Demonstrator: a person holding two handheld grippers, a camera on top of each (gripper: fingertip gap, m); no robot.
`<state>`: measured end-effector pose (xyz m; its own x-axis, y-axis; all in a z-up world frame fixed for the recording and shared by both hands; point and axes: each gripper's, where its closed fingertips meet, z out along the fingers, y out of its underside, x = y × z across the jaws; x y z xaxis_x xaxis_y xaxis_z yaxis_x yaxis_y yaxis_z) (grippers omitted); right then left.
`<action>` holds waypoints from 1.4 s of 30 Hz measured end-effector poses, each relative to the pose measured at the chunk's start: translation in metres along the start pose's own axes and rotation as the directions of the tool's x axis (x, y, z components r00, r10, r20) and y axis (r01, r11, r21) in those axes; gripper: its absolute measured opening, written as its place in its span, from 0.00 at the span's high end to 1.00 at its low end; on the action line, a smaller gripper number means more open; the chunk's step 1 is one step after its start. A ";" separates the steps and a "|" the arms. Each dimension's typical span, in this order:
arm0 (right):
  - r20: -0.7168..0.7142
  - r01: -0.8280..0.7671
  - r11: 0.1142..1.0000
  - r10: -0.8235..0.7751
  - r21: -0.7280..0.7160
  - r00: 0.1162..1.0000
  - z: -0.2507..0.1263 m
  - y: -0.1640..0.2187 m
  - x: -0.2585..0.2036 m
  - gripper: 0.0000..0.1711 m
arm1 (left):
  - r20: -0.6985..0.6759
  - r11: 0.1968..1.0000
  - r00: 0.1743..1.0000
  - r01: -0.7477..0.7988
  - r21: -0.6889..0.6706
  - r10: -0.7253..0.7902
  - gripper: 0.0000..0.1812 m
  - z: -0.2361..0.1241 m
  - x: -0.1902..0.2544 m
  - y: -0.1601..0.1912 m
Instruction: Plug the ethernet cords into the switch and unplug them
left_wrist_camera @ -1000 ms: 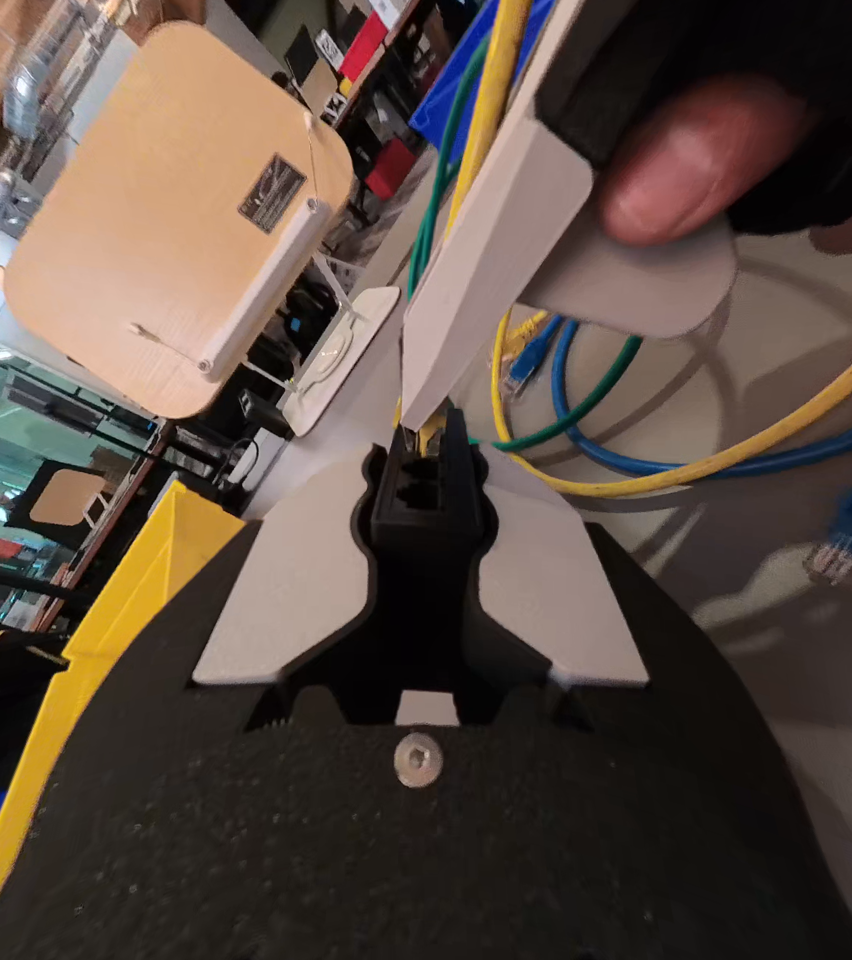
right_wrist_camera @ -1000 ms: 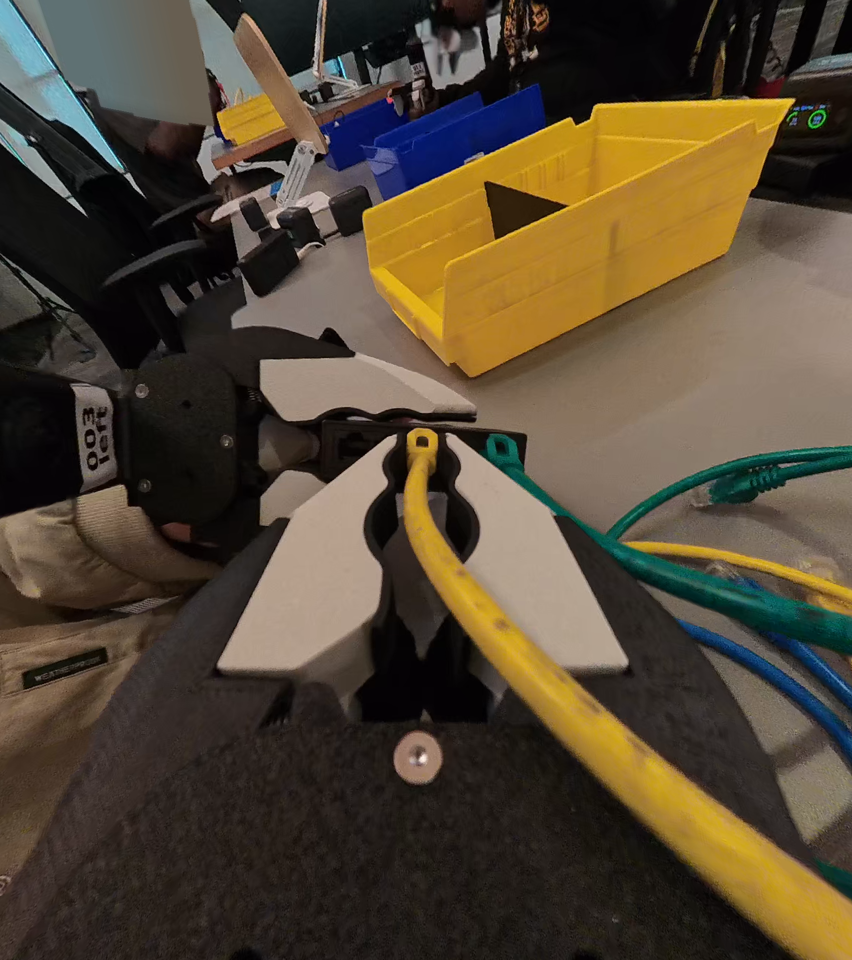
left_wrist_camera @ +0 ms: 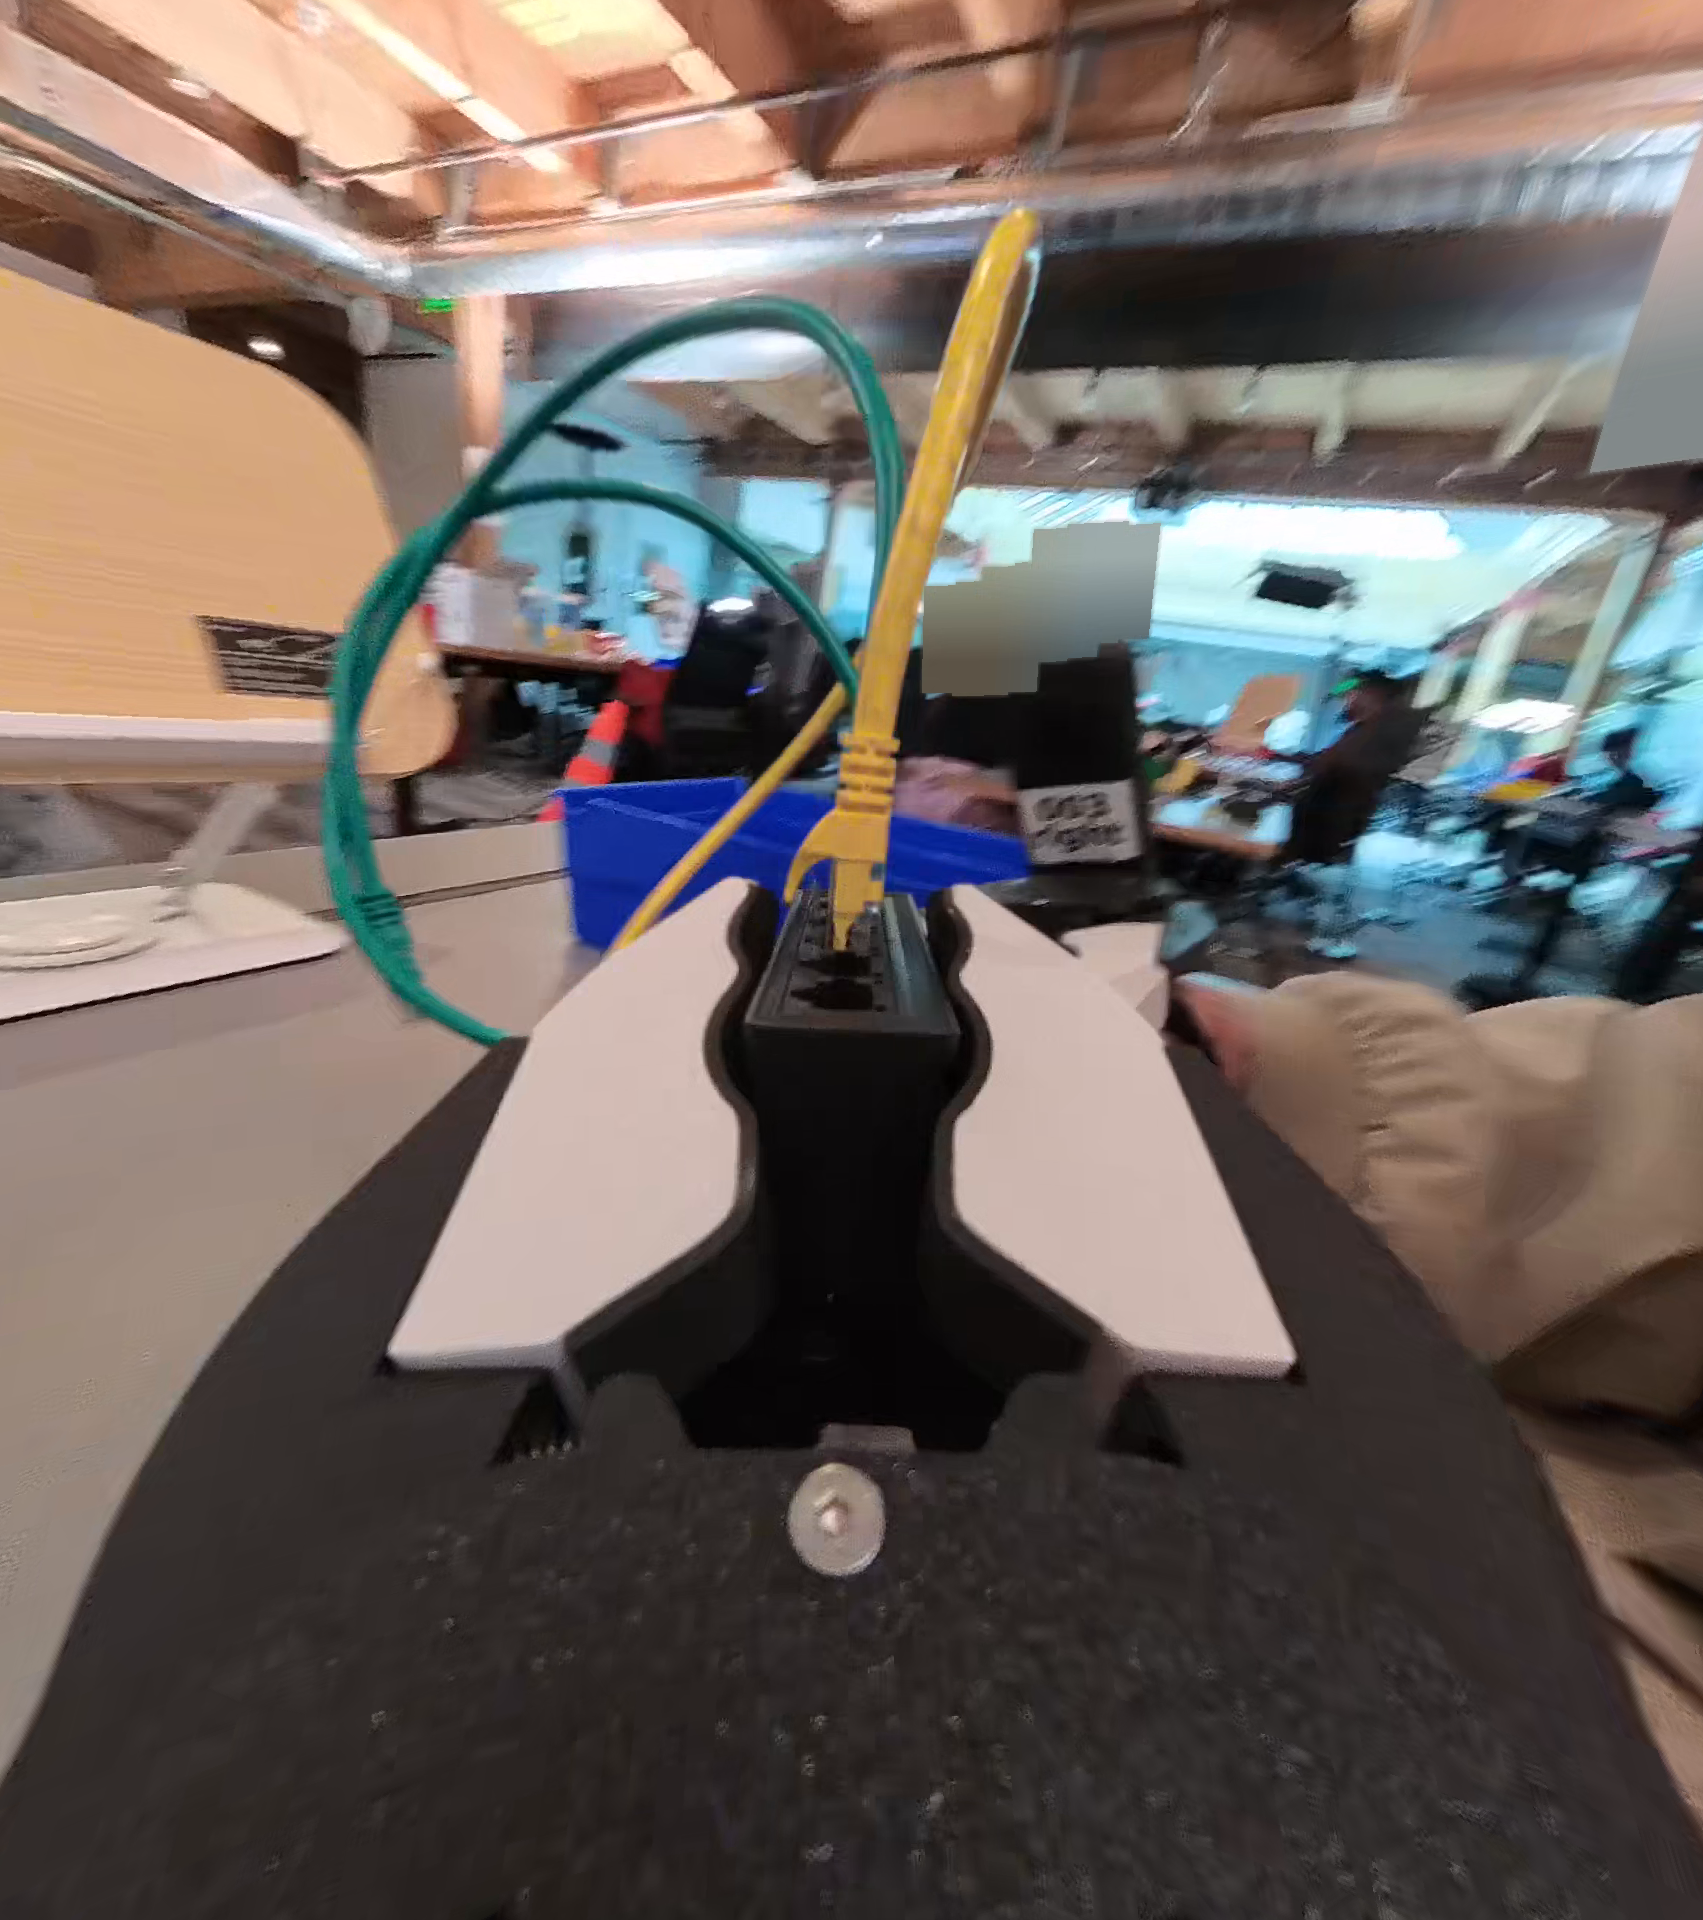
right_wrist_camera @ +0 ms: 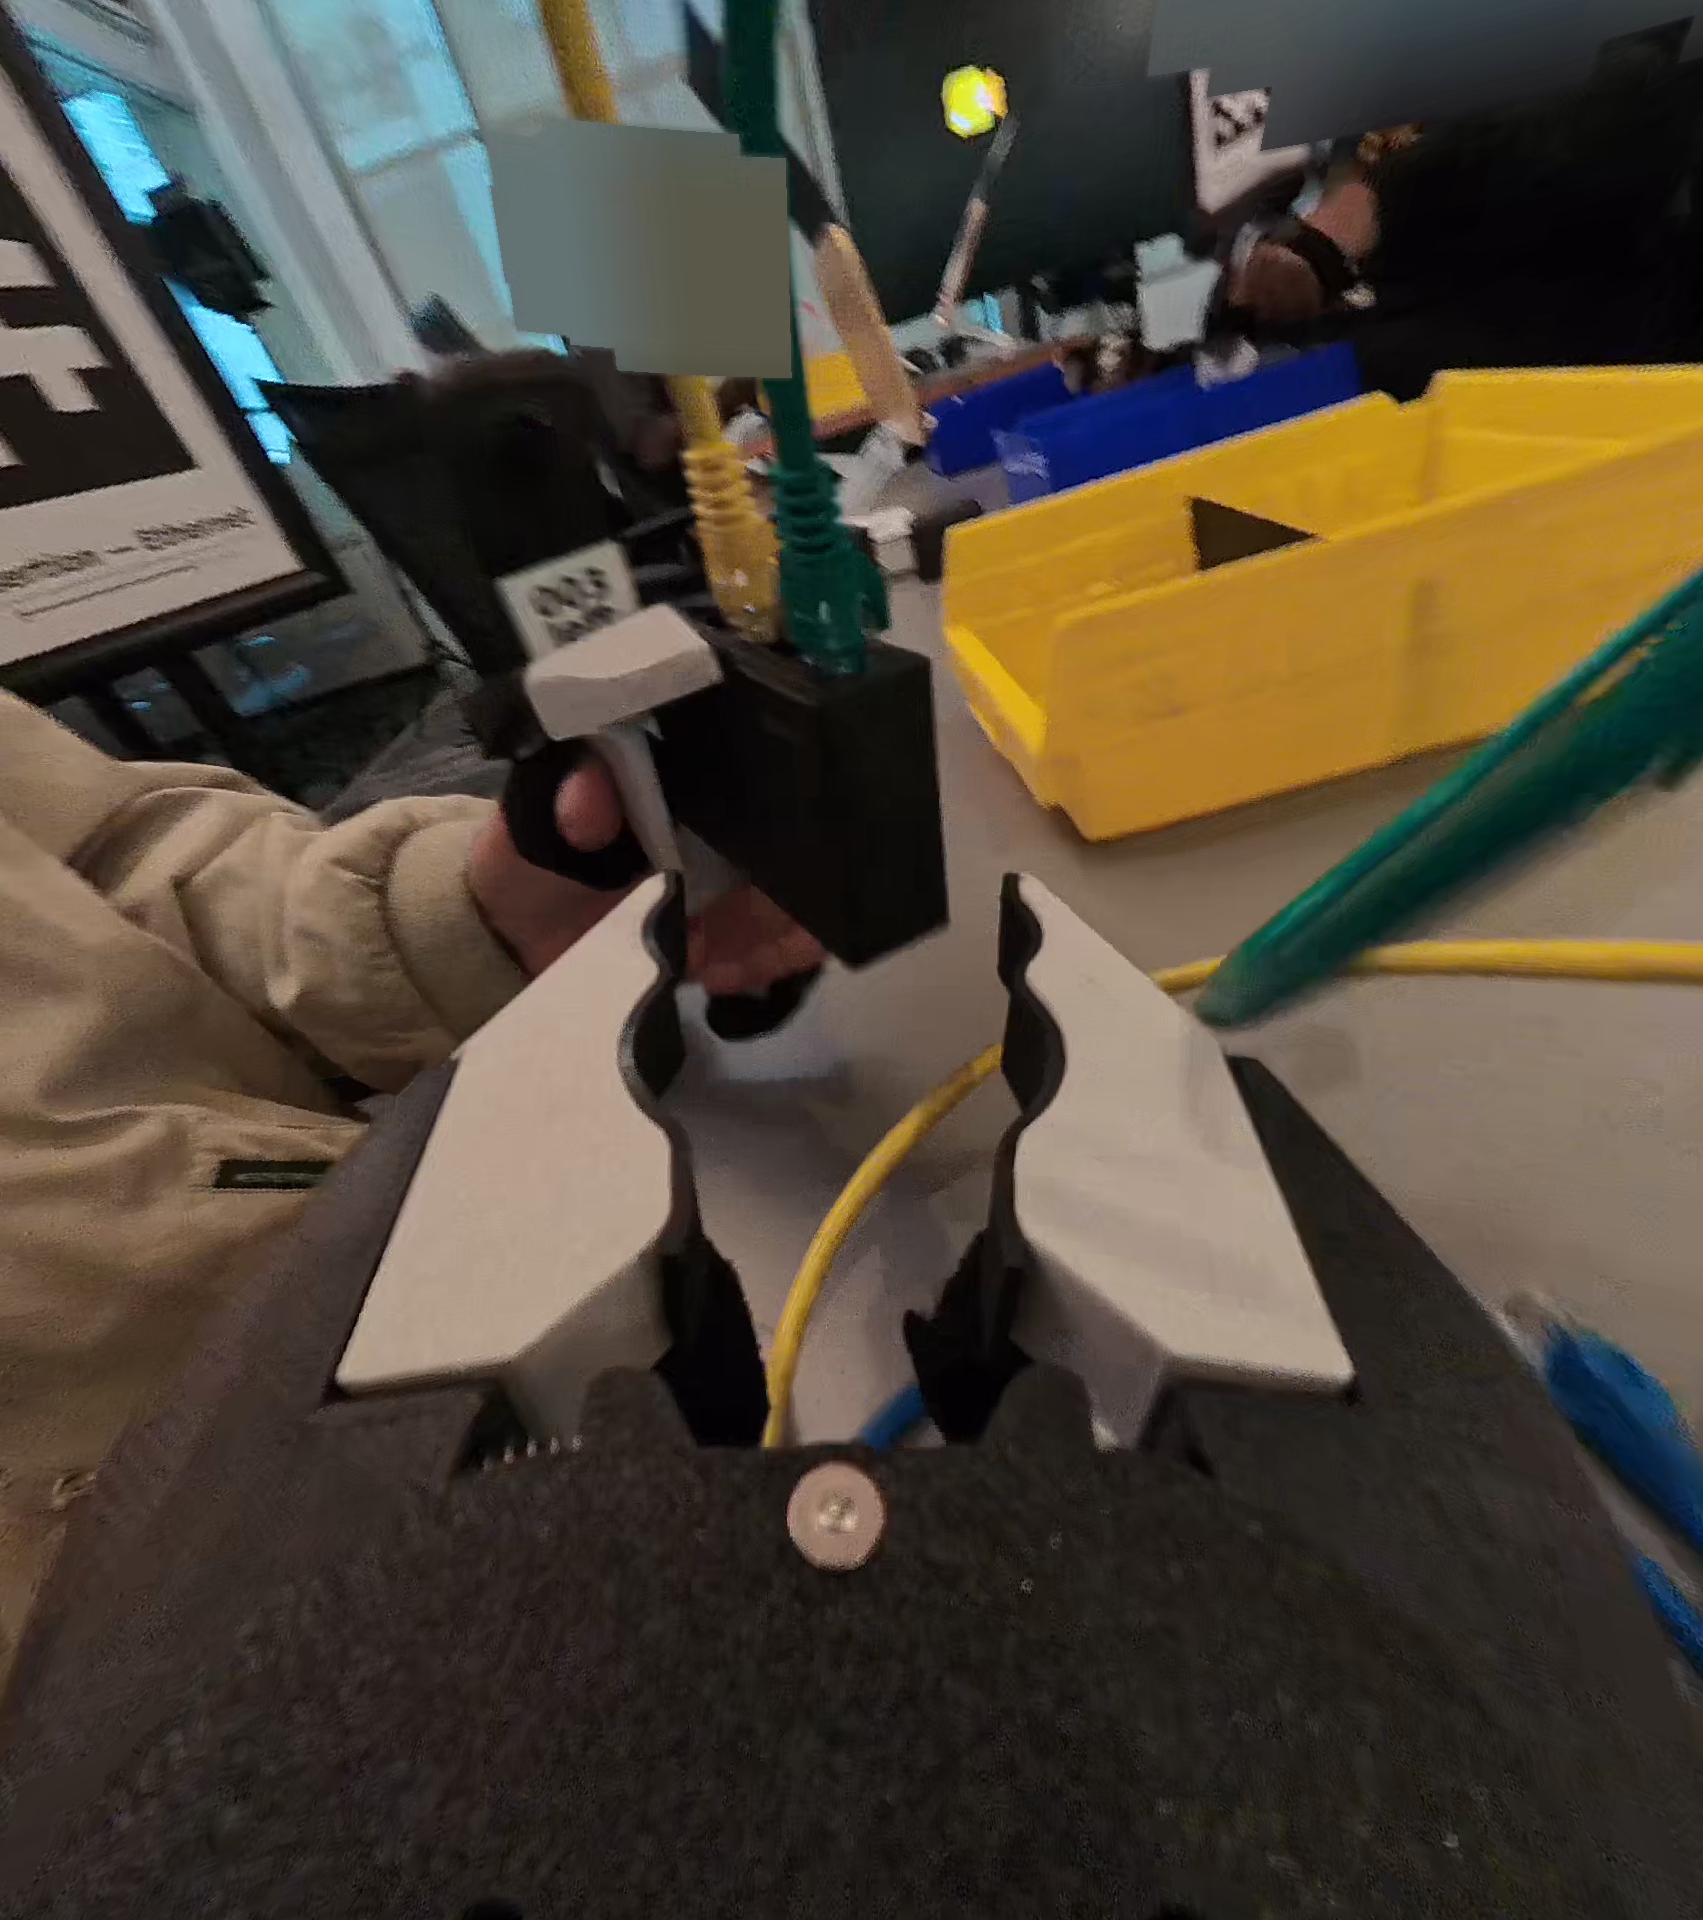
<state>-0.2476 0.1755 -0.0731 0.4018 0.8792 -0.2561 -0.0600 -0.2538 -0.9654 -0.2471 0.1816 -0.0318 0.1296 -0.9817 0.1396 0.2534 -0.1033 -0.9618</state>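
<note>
Left hand-held gripper [left_wrist_camera: 852,956] clamps one switch [right_wrist_camera: 805,790] holding two cords.

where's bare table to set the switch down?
Free: grey table between the yellow bin and the yellow cord; also the strip left of the left tool, before the white stand base. Crowded: by the right tool, where yellow, green and blue cords tangle.
</note>
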 end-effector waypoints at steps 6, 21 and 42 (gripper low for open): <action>0.131 0.055 0.998 -0.060 0.038 0.990 0.000 -0.009 -0.028 0.82 | -0.197 0.994 0.974 0.110 -0.014 -0.110 0.83 0.012 0.034 0.008; -0.045 0.181 0.963 -0.194 -0.201 0.980 -0.002 0.027 0.003 0.84 | 0.004 0.968 0.980 -0.197 -0.156 0.201 0.95 -0.001 0.010 0.017; -0.011 0.064 0.982 -0.067 -0.177 0.998 0.005 0.033 -0.006 0.85 | 0.000 0.969 0.992 -0.126 -0.213 0.129 0.97 -0.005 0.003 0.020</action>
<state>-0.2565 0.1644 -0.1035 0.4146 0.8898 -0.1906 0.1282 -0.2645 -0.9558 -0.2461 0.1757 -0.0522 0.1611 -0.9868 0.0144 0.0248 -0.0105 -0.9996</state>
